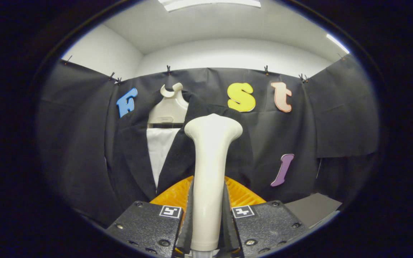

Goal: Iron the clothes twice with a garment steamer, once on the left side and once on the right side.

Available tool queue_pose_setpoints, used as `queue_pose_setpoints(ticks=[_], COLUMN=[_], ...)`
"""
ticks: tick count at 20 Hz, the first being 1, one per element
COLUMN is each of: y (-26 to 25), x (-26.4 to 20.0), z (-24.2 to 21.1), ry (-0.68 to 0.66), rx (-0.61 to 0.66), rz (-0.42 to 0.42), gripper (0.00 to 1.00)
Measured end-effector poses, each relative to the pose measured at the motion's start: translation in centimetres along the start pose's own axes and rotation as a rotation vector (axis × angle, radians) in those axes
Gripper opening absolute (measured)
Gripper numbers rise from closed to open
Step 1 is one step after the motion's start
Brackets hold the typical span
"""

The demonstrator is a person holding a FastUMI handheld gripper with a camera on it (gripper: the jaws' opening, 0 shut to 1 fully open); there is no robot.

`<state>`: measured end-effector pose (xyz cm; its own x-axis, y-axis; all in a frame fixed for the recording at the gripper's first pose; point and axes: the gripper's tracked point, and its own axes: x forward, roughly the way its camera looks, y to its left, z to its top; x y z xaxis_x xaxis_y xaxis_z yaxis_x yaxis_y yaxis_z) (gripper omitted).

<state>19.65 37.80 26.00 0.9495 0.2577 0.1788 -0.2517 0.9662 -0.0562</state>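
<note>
Two fingers of the tool (208,218) clamp the garment steamer (210,172) upright by its handle, aiming its head toward the hanging jacket (134,157) for pressing.

This is a staged recording booth, not a lived-in home: black cloth (339,107) is clipped up as walls by small clips (168,68) along its top edge, with plain white room walls (228,53) and a ceiling light panel (210,3) above (a bare, windowless room). A dark jacket (134,157) hangs on a pale hanger (169,105) against the cloth.
</note>
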Motion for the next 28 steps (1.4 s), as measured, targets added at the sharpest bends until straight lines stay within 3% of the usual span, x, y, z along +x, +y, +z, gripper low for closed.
queue_pose_setpoints(ticks=[28], y=[-1.1], x=[-3.5], z=[-13.2], ry=[0.236], rx=[-0.034], rz=[0.023], gripper=[0.38])
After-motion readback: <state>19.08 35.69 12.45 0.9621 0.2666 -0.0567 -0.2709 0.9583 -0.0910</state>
